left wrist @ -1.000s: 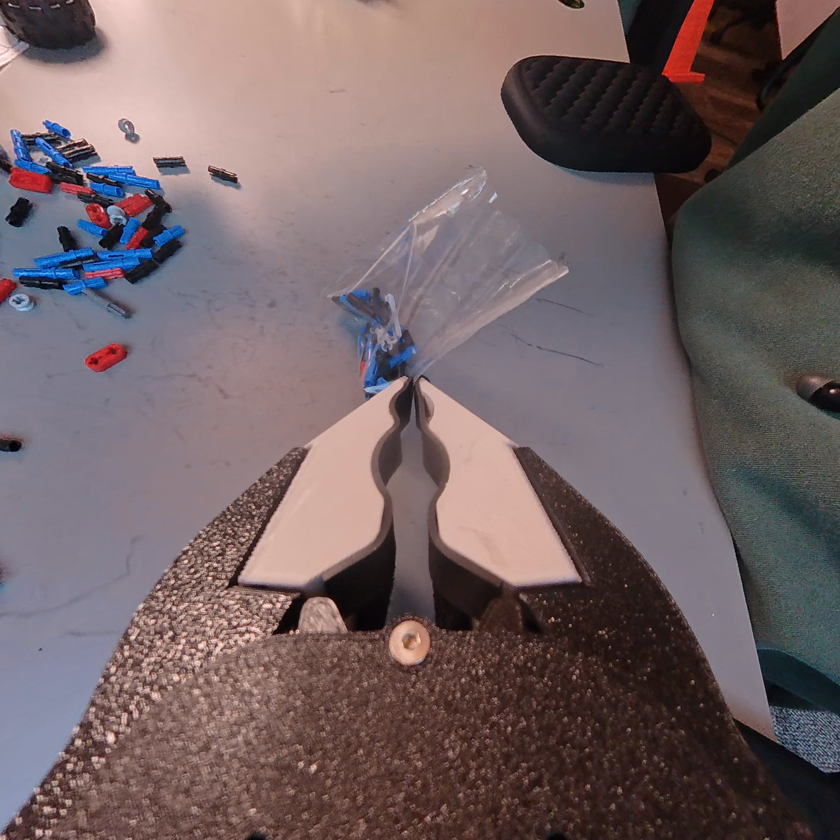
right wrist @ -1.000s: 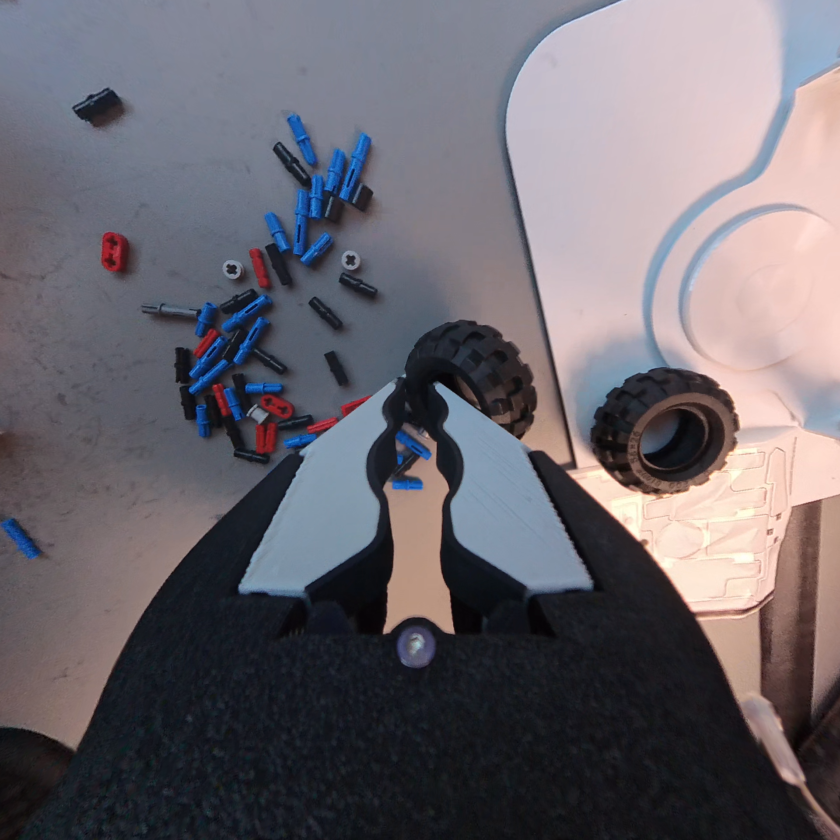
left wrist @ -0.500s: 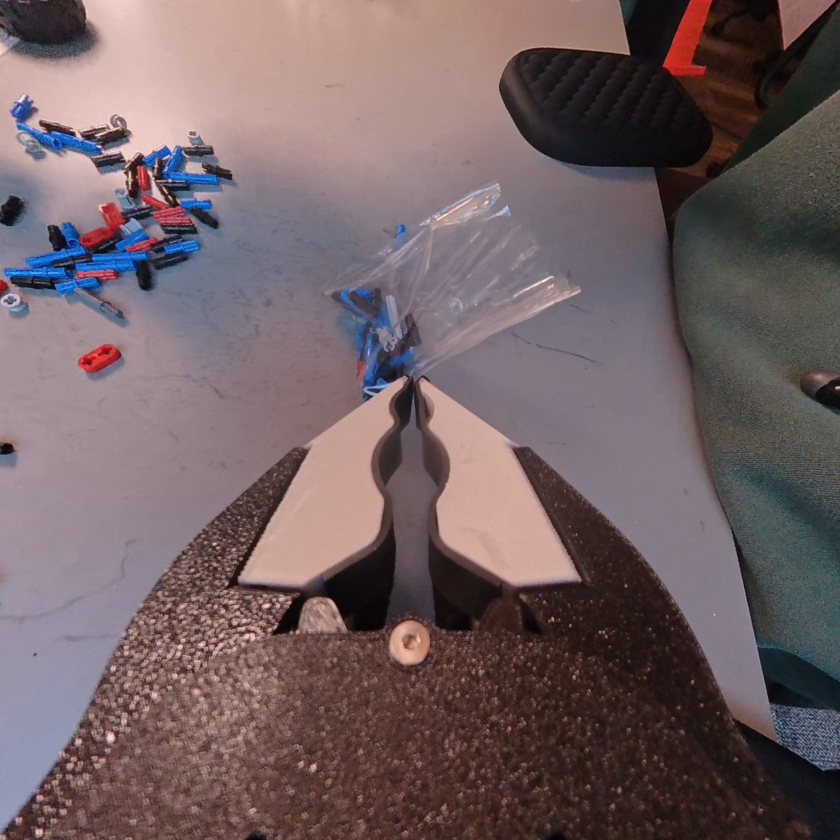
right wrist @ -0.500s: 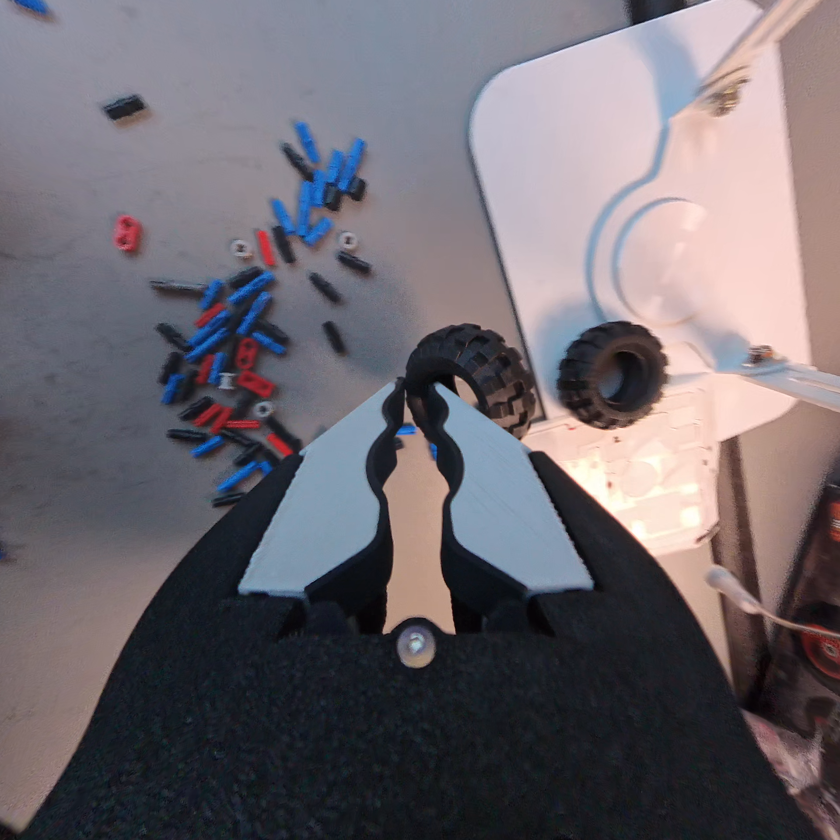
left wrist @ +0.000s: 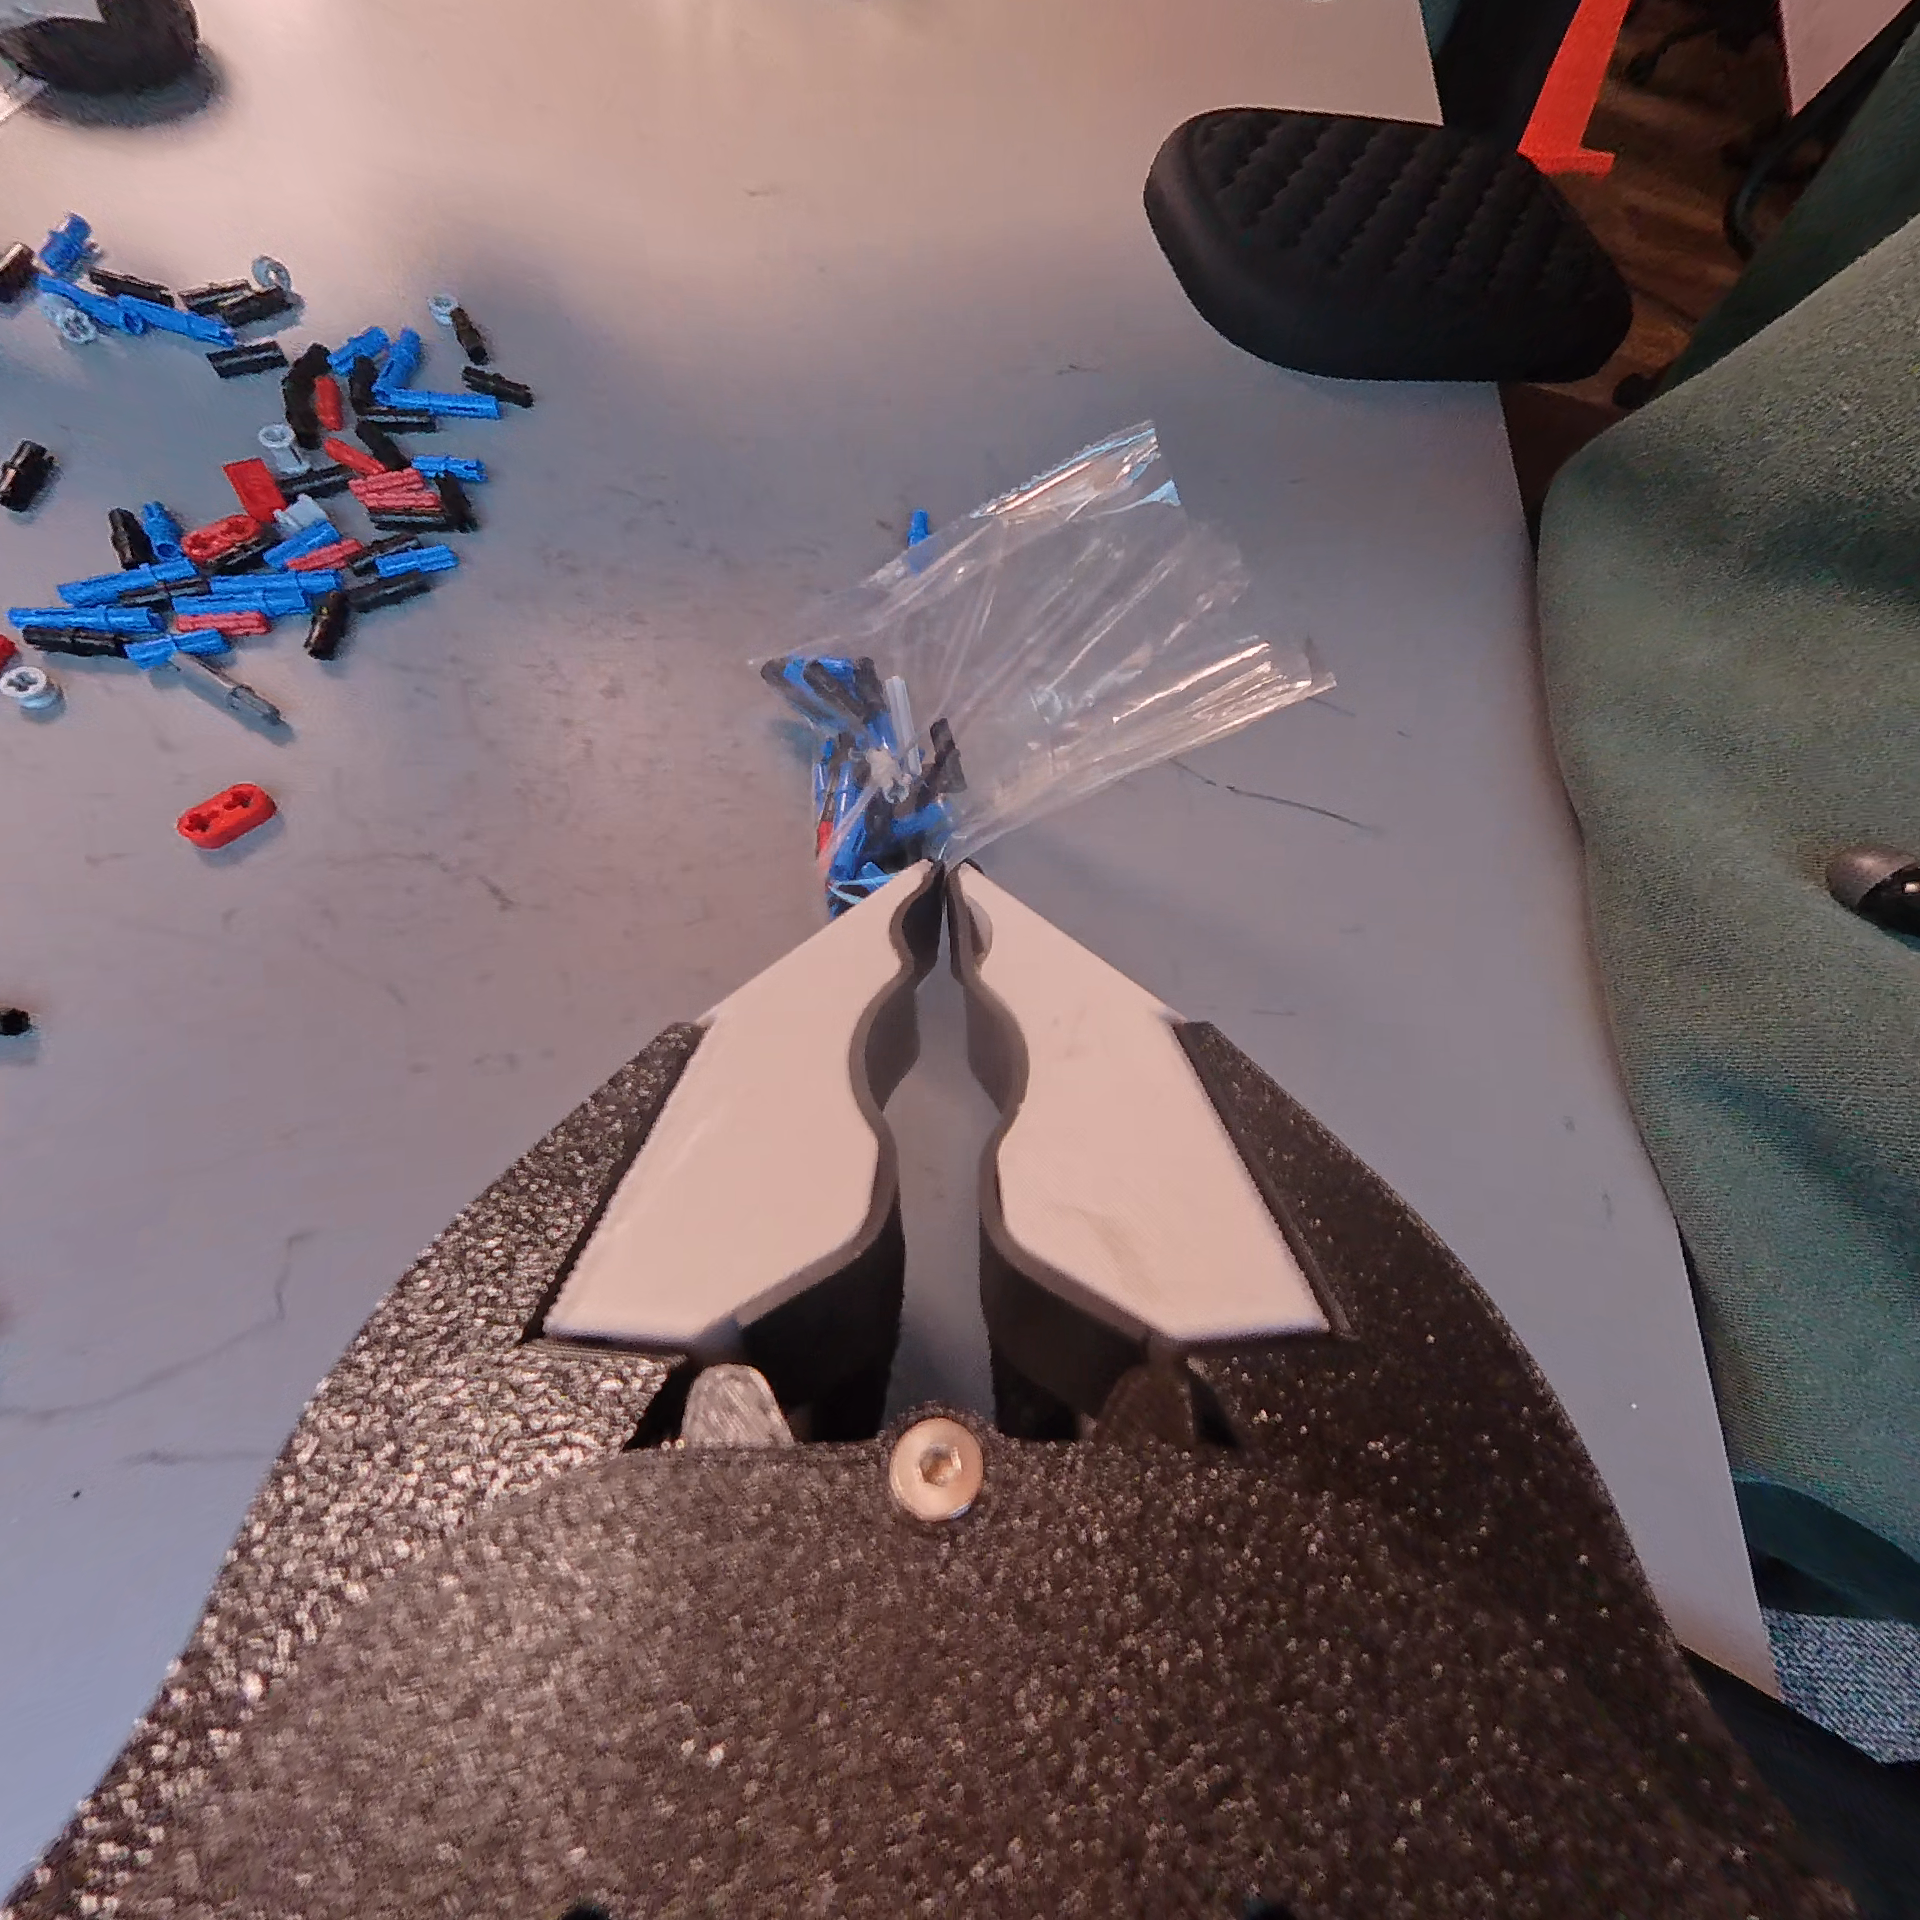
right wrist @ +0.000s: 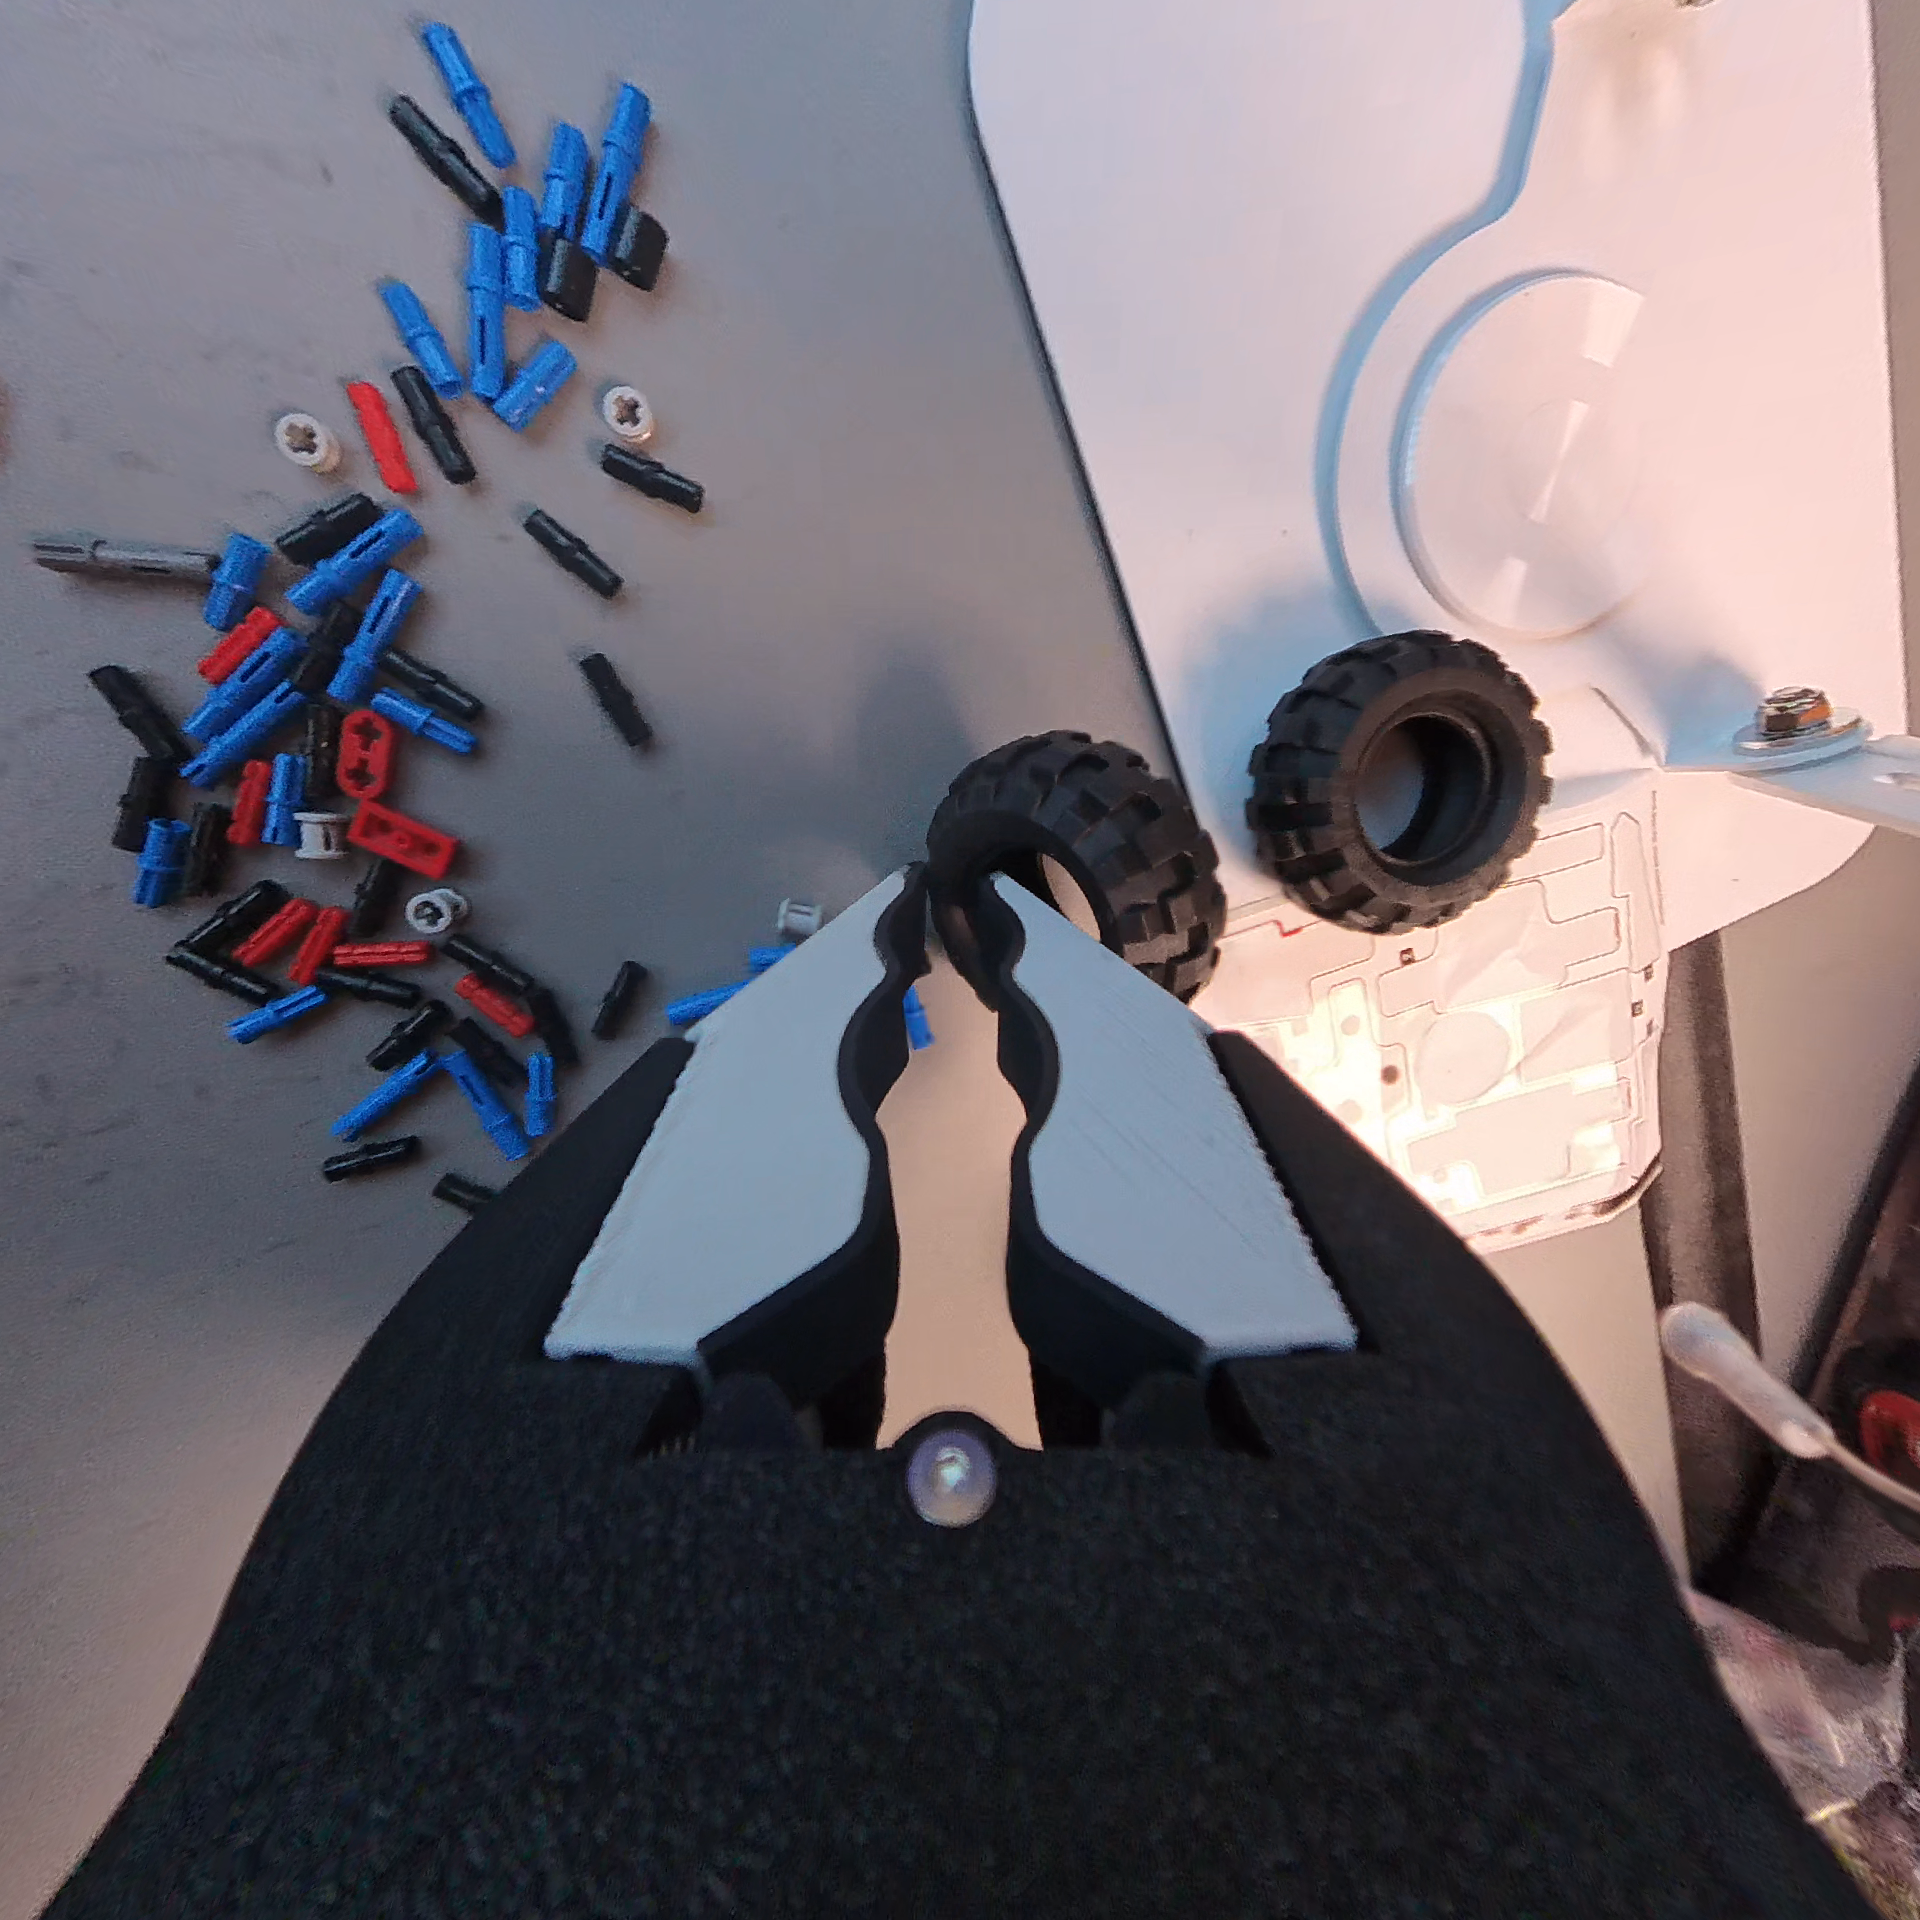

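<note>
**Both claws clamped: one on a parts bag, one on a tyre**

No brand or legible writing showed on any item; the pale backlit sheet [right wrist: 1455, 1049] at the right claw's 3 o'clock carried only printed outlines.

The left gripper [left wrist: 943, 871] pointed forward and down over the grey tabletop [left wrist: 644, 935], its grey fingers [left wrist: 769, 1122] pressed tip to tip on the neck of a crumpled clear plastic bag [left wrist: 1049, 665]. The bag fanned out toward 1 o'clock, and blue and black plastic pins were bunched inside it just at 11 o'clock of the tips. A scatter of loose blue, black and red connector pins [left wrist: 260, 520] lay well apart at 10 o'clock, a single red two-hole link [left wrist: 227, 816] nearer at 9 o'clock. A black textured chair armrest [left wrist: 1382, 270] sat at 1 o'clock and a green fabric seat [left wrist: 1745, 831] at 3 o'clock.

The right gripper [right wrist: 958, 885] was nearly closed, its tips pinching the rim of a small black knobby rubber tyre [right wrist: 1112, 831]. A second black knobby tyre [right wrist: 1397, 779] stood just beside it at 2 o'clock, on a white moulded plate [right wrist: 1195, 260].
</note>
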Demonstrator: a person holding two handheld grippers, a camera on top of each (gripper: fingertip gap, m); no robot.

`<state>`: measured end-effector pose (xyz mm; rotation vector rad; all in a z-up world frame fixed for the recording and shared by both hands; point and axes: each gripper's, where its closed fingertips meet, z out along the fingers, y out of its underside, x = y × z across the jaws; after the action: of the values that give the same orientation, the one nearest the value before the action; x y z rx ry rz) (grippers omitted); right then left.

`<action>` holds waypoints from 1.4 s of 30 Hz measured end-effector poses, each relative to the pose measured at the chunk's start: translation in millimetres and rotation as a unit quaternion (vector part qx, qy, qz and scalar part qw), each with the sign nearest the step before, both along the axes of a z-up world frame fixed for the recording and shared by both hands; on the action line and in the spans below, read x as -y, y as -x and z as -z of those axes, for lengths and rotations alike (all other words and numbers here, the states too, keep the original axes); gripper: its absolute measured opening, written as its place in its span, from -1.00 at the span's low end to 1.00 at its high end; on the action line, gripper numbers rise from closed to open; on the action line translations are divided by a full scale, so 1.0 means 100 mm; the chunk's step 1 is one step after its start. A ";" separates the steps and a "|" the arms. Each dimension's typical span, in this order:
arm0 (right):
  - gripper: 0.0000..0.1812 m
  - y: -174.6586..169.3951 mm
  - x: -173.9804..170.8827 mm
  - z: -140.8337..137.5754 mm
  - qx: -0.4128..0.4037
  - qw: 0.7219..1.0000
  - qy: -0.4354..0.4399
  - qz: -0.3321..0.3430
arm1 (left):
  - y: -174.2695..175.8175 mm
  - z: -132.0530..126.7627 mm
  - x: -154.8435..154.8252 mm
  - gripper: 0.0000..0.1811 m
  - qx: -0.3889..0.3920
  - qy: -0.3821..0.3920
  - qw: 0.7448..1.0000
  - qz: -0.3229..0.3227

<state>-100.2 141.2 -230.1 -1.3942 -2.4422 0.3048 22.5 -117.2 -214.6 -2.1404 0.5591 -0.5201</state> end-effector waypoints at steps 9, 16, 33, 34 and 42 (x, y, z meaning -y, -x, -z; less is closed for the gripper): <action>-0.90 -0.48 0.38 -0.01 0.018 0.999 0.033 0.000 | -0.01 0.01 0.00 -1.00 -0.003 0.000 1.000 0.002; -0.90 -0.67 0.59 -0.06 0.008 0.998 0.057 -0.005 | -0.02 0.01 0.00 -1.00 -0.002 0.002 1.000 0.003; -0.90 -0.18 0.22 -0.01 -0.003 0.999 0.051 0.000 | -0.03 0.03 0.00 -1.00 0.000 0.006 1.000 0.004; -0.90 -0.28 0.27 -0.02 0.005 0.998 0.057 -0.006 | -0.03 0.03 0.00 -1.00 -0.001 0.006 1.000 0.005; -0.90 -0.53 0.25 -0.20 -0.027 0.998 0.058 0.000 | -0.04 0.04 0.00 -1.00 -0.004 0.007 1.000 0.007</action>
<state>-47.3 115.7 -210.2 -1.4143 -2.4136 0.4865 26.3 -117.4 -218.5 -2.1539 0.5768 -0.5244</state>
